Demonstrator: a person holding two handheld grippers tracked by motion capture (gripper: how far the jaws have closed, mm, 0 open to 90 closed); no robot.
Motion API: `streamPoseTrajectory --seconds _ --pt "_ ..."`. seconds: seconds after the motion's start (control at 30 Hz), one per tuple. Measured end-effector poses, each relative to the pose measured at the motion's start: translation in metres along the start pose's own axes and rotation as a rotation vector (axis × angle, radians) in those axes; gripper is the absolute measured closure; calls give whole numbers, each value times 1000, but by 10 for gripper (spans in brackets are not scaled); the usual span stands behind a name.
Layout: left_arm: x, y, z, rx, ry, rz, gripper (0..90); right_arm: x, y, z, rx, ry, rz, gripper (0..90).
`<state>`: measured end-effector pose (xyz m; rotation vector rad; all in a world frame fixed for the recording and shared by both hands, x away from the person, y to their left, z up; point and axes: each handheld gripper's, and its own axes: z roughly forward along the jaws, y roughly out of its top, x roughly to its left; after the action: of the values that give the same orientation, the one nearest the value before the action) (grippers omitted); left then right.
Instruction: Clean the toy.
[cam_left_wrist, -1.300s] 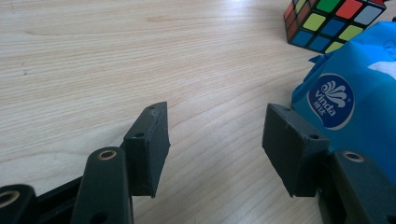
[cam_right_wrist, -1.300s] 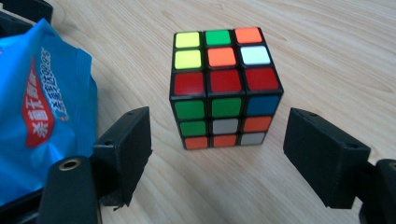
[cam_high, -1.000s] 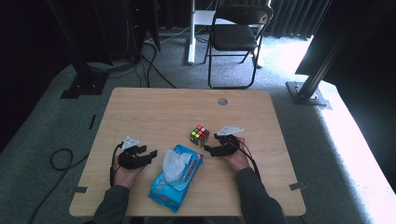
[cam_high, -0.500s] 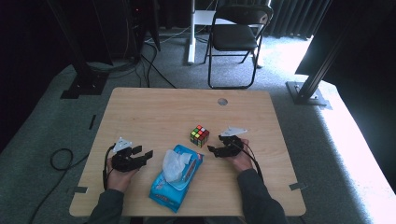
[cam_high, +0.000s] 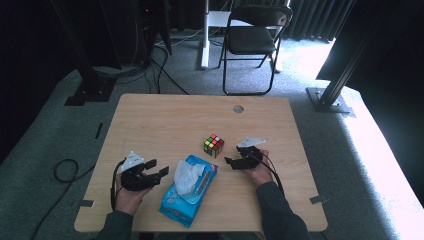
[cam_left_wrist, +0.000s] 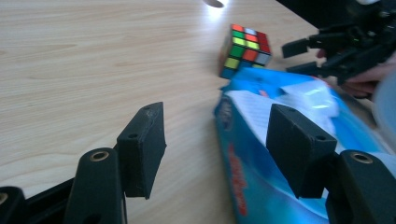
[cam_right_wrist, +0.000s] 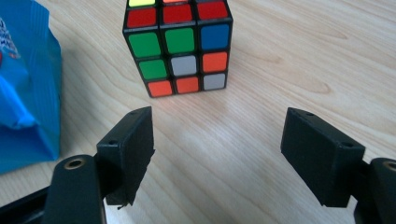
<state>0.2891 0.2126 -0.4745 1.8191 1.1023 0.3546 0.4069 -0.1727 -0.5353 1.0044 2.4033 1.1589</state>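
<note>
Pale wooden tabletop (cam_high: 165, 125) is slick, so the wide-open right claw (cam_right_wrist: 217, 140) could nudge the puzzle cube (cam_right_wrist: 180, 44) away, while the left claw (cam_left_wrist: 217, 140) gapes beside the tissue pack (cam_high: 187, 192).

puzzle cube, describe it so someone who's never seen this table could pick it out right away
On the wooden table, look just right of centre, between the blue tissue pack and the right gripper, whose open jaws point toward it. The puzzle cube stands there alone, touching nothing. It is the one small black-edged block with a grid of red, green, orange, blue and white squares.
</note>
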Motion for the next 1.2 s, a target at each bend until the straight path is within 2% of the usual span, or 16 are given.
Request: streamPoseTrajectory --seconds 0.23,0.4,0.6,0.77,0.83,0.93,1.0,1.1,1.2 --pt "-23 -1 3 13 -35 44 353 1 -7 -7 12 2 -15 254" --pt "-35 0 13 22 -72 69 341 3 -11 -7 31 6 -21 255" --pt "-40 0 29 65 -79 100 341 3 -13 -5 40 5 -15 255" --pt "-41 -2 39 108 -71 105 363 4 -14 -3 41 7 -21 255" --pt "-42 -3 41 127 -62 112 411 3 -15 -2 42 4 -16 255" --pt "-47 -4 39 121 -46 152 566 1 -16 -1 43 2 -4 256" --pt "-50 -3 37 108 -61 173 673 0 -16 -1 41 0 -3 256" --pt "-57 -3 36 119 -80 224 826 0 -16 -1 41 -3 -4 256" --pt "-59 -2 35 115 -100 243 884 -1 -16 0 43 -4 -1 257"
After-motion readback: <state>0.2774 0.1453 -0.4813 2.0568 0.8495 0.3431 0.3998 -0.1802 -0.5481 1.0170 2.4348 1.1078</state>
